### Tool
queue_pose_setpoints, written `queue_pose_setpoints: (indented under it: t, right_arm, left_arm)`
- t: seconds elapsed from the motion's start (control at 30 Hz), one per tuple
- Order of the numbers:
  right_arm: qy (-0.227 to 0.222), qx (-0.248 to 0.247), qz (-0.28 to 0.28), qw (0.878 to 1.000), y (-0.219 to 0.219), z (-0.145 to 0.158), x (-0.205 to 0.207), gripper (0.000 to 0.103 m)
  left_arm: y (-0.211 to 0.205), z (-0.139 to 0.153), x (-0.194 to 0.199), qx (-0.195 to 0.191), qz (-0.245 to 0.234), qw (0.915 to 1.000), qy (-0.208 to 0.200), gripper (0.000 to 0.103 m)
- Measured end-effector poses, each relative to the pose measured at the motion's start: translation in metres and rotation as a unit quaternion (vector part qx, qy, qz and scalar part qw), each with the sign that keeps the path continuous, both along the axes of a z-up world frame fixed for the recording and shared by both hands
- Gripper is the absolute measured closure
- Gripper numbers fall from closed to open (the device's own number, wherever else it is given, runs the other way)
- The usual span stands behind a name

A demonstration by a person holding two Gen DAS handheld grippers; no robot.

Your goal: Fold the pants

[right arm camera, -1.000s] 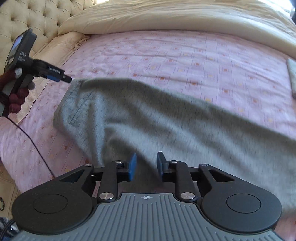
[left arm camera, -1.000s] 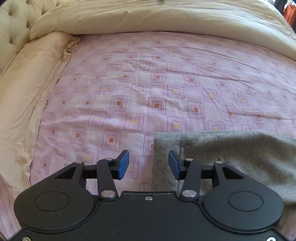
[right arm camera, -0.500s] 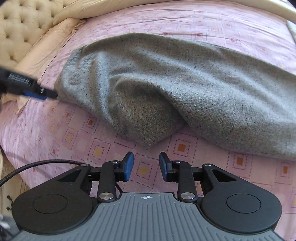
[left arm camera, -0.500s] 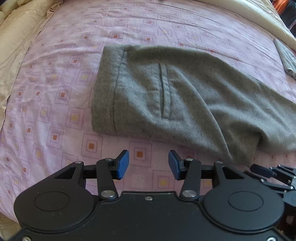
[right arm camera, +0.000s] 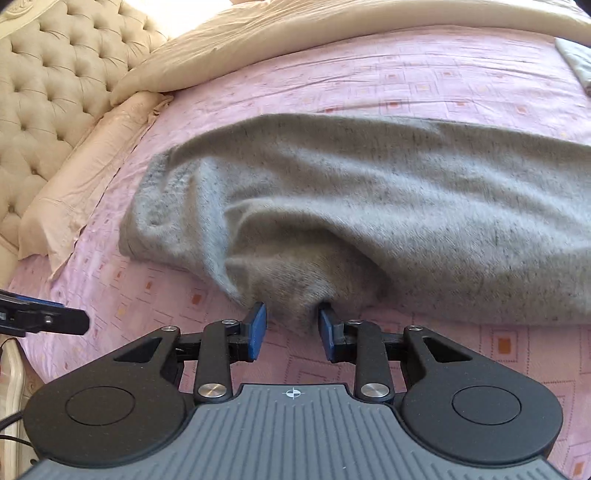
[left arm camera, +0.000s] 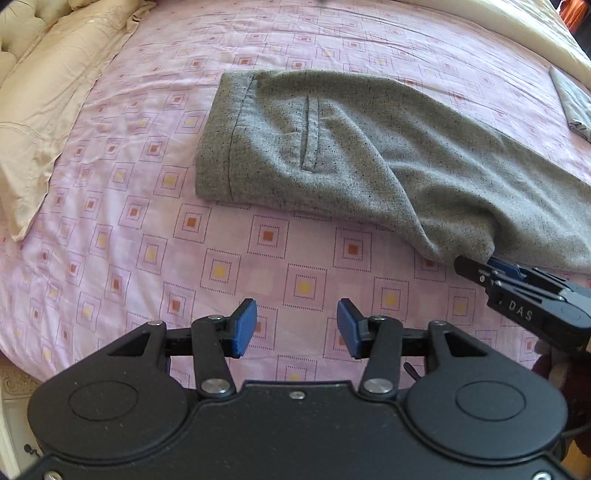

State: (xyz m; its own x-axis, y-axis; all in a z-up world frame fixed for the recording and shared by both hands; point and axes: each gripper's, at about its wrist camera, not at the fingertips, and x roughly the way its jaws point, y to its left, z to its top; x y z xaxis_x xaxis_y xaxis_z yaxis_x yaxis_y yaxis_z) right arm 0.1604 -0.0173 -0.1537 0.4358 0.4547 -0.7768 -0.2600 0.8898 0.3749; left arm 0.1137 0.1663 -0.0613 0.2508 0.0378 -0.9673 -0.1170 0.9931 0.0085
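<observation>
Grey speckled pants (left arm camera: 332,147) lie folded lengthwise on the pink patterned bed sheet (left arm camera: 184,258), waistband to the left, back pocket slit up. My left gripper (left arm camera: 296,328) is open and empty, above bare sheet in front of the pants. My right gripper (right arm camera: 291,326) is open, with the pants' (right arm camera: 369,206) near crotch corner between its blue pads, not pinched. The right gripper also shows in the left wrist view (left arm camera: 476,266), touching that corner. The pants' leg ends are out of view to the right.
A beige pillow (left arm camera: 48,110) and a tufted headboard (right arm camera: 48,92) are at the left. A cream duvet (right arm camera: 332,29) lies along the far side. Another folded grey cloth (left arm camera: 572,103) sits at the far right. The bed's edge is close below the grippers.
Both grippers have moved back toward the bed's near edge after letting go of the pants. The right gripper has then come forward around the pants' near corner.
</observation>
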Motion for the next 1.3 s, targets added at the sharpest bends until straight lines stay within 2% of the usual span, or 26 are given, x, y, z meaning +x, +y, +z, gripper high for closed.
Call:
queue_pose_setpoints:
  t: [0.23,0.3,0.33,0.47,0.57,0.67,0.87,0.93,1.07,1.1,1.13,1.2,1.27,1.3]
  right_arm:
    - [-0.019,0.007,0.012,1.000,0.007,0.007,0.012,0.074]
    - [-0.017,-0.001,0.019,1.000,0.014,0.010,0.013,0.098]
    - [-0.020,-0.012,0.019,1.000,0.018,0.017,0.011,0.098]
    - [-0.040,0.016,0.004,0.999,0.021,0.051,-0.015,0.099]
    - [-0.001,-0.035,0.010,0.999,0.031,0.033,-0.027,0.100]
    - [0.020,-0.061,0.005,0.998,0.036,0.020,-0.037,0.100]
    - [0.008,-0.059,-0.049,0.997,0.036,0.030,-0.042,0.100]
    - [0.003,-0.058,-0.061,0.996,0.035,0.033,-0.040,0.100]
    - [-0.003,-0.059,-0.076,0.995,0.032,0.034,-0.037,0.101]
    - [-0.003,-0.059,-0.080,0.995,0.031,0.034,-0.036,0.101]
    - [-0.003,-0.058,-0.085,0.995,0.030,0.034,-0.036,0.100]
    - [-0.004,-0.057,-0.092,0.994,0.029,0.036,-0.035,0.100]
    - [-0.006,-0.056,-0.095,0.994,0.029,0.037,-0.035,0.100]
    - [-0.006,-0.055,-0.095,0.994,0.030,0.037,-0.034,0.100]
  left_arm:
    - [0.001,-0.011,0.009,0.011,-0.036,0.9992,0.010,0.047]
    - [0.008,-0.014,0.019,0.016,-0.049,0.9986,0.012,0.047]
    - [0.013,-0.014,0.025,0.015,-0.054,0.9984,0.009,0.047]
    - [0.038,-0.012,0.052,0.000,-0.055,0.9984,-0.010,0.043]
    - [0.049,-0.015,0.079,-0.001,-0.057,0.9981,-0.023,0.042]
    - [0.044,-0.024,0.105,0.026,-0.092,0.9949,-0.032,0.041]
    - [0.040,-0.059,0.129,0.077,-0.180,0.9807,0.000,0.039]
    - [0.041,-0.075,0.131,0.110,-0.208,0.9718,0.017,0.036]
    - [0.040,-0.082,0.133,0.132,-0.280,0.9507,0.010,0.028]
    - [0.039,-0.077,0.134,0.132,-0.285,0.9492,0.008,0.032]
    - [0.041,-0.070,0.133,0.122,-0.280,0.9523,0.001,0.035]
    - [0.053,-0.054,0.127,0.072,-0.246,0.9665,-0.007,0.040]
    - [0.071,-0.043,0.119,-0.008,-0.198,0.9802,-0.008,0.038]
    - [0.081,-0.039,0.114,-0.050,-0.170,0.9842,-0.006,0.035]
